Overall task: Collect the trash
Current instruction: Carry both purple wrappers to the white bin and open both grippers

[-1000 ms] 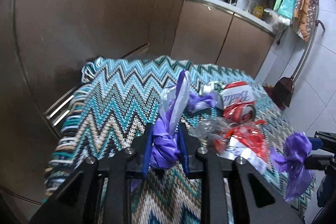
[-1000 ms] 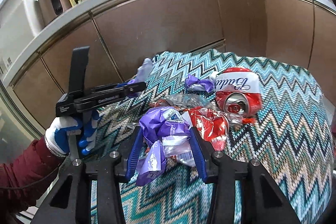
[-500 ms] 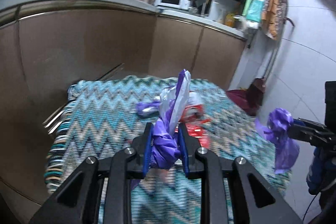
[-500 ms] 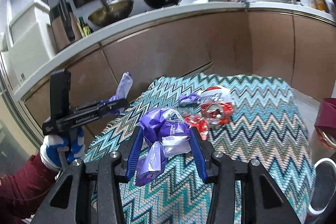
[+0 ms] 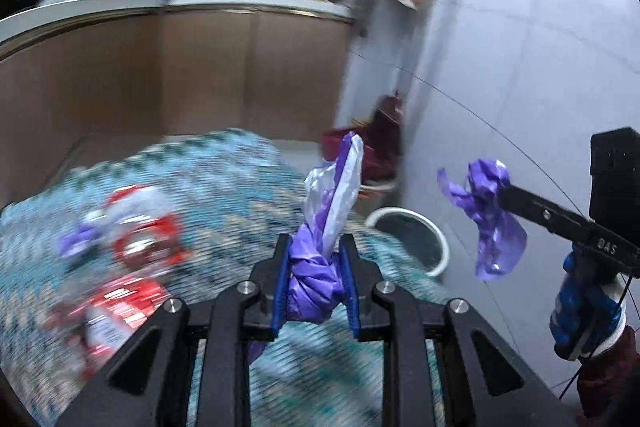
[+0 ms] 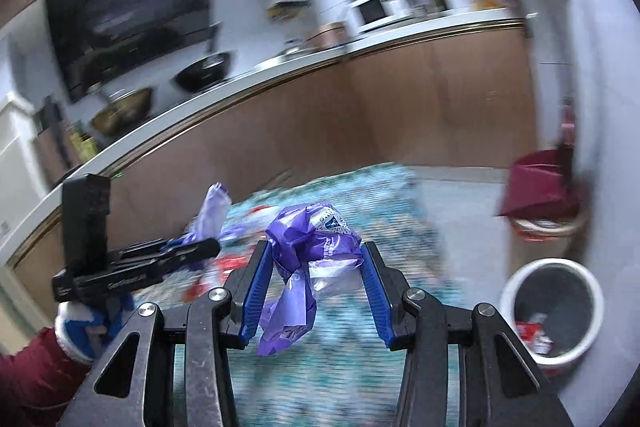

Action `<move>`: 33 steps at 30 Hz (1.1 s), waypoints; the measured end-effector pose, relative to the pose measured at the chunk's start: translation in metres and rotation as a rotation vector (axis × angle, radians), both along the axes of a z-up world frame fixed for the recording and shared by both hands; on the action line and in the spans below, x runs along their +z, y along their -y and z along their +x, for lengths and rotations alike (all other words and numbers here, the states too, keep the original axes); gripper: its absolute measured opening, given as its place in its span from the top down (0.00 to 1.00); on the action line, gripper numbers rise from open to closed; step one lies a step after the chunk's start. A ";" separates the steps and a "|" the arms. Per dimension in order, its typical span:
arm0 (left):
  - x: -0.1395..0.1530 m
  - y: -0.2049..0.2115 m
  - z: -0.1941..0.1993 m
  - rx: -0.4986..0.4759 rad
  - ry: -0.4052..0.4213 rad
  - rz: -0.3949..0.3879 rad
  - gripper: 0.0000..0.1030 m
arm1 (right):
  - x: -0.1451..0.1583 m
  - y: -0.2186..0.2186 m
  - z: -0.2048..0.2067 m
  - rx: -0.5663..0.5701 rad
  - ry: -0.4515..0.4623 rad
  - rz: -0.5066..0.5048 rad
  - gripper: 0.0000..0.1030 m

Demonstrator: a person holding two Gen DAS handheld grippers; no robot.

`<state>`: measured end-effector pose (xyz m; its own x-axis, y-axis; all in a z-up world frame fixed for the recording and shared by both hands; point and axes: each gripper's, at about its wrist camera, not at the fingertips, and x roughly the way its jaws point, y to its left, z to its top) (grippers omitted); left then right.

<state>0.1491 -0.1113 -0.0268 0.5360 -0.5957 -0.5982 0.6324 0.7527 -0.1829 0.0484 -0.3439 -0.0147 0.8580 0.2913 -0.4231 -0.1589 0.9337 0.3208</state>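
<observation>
- My left gripper [image 5: 315, 273] is raised over the blanket [image 5: 224, 171], clamped on a purple wrapper [image 5: 316, 279].
- My right gripper [image 6: 314, 267] pinches a purple bag [image 6: 308, 239]; its view alone shows trash inside the bin [image 6: 516, 291].

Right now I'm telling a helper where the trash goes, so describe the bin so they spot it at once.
Past the far corner of the zigzag blanket, on the grey floor by the tiled wall, stands a round white bin. A maroon dustpan sits behind it; only the bin is white-rimmed, dark inside, with red wrappers at the bottom.

The bin [image 6: 551, 311] stood on the floor right of the blanket [image 6: 352, 195]; cabinets [image 6: 360, 123] ran behind, wrappers [image 5: 120, 307] on the blanket.
</observation>
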 end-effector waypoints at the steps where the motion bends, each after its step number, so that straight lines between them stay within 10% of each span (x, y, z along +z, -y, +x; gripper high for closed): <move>1: -0.003 0.018 0.003 -0.028 -0.007 0.007 0.79 | -0.002 0.012 -0.002 -0.040 -0.001 -0.017 0.59; 16: -0.077 0.277 0.082 -0.224 -0.254 0.022 0.78 | -0.082 0.160 0.032 -0.452 -0.172 -0.141 0.59; 33: -0.144 0.351 0.133 -0.210 -0.458 -0.018 0.58 | -0.149 0.209 0.075 -0.567 -0.306 -0.201 0.47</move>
